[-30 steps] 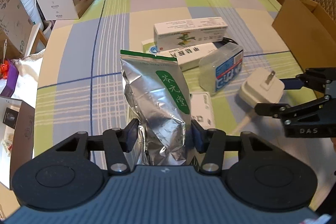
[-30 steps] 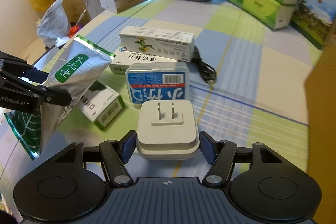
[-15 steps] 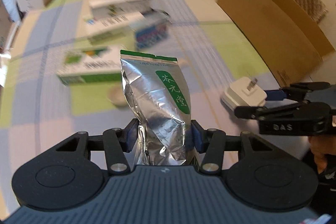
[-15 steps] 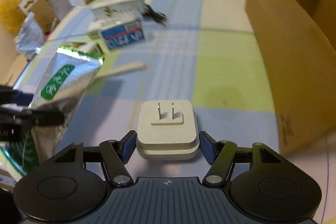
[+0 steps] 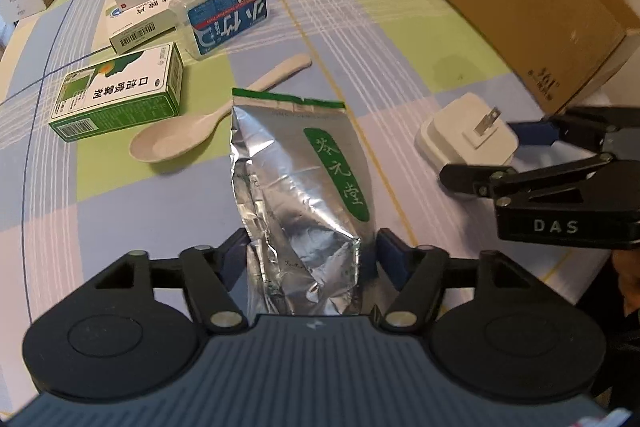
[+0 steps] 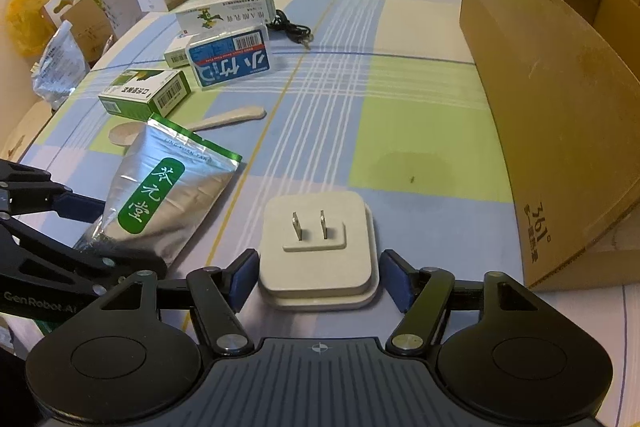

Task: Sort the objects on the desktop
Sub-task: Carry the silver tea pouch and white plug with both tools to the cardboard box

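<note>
Left tool: clamped on foil pouch, held above worktop. Right tool: pads seem to grip white plug adapter, contact uncertain. Step: carrying both. Next: lift over wall of nearby cardboard box, release inside.

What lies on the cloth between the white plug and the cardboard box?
Nothing: in the right wrist view, only bare checked cloth separates the plug from the box.
</note>
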`<state>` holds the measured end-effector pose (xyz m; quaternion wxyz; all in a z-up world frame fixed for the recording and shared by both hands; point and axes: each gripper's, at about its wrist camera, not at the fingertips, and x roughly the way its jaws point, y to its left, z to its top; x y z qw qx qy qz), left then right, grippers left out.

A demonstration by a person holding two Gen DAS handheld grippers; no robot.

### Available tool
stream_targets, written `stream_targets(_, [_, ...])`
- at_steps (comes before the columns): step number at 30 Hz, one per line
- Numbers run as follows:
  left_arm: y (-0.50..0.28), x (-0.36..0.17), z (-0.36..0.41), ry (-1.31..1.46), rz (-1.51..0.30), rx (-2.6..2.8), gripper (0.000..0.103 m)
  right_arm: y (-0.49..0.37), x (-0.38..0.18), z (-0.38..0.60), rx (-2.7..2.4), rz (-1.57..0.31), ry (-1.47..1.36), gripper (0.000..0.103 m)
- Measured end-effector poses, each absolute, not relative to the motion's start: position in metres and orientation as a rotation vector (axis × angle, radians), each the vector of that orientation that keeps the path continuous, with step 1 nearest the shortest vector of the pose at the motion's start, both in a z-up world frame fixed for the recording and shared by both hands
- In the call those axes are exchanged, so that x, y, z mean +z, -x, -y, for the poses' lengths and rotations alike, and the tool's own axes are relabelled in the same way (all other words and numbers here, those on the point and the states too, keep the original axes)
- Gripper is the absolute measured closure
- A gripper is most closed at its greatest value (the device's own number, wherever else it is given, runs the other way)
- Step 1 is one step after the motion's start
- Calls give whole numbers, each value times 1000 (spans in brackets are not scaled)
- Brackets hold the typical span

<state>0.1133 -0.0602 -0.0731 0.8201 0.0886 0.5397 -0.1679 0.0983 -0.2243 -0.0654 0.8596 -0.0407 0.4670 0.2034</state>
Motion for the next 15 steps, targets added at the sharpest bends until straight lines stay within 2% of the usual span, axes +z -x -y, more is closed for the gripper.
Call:
stream_targets(2, [-114,-77,62,-195,-1155,-355,30,-98,-67,223,429,-967,97,32])
stream_targets(6, [-114,-79,65,-220,-1141,-349,30,-97,-70,220,423,-942,137,29])
stream_targets(9, [-116,-77,65,-211,-1139,-346,42,-96,-72,218,408,-929,168,31])
stream_targets(10, [-115,-76,65,-208,-1140,-351,47,-95,-72,218,400,-923,176,38])
stream_targets(11, [-115,-75,65,-203,-1141,-353,50,-95,-71,219,391,-916,180,41])
stream_targets(15, [-111,-71,66,-205,-1140,-343,56,-95,-65,226,378,-914,145,41])
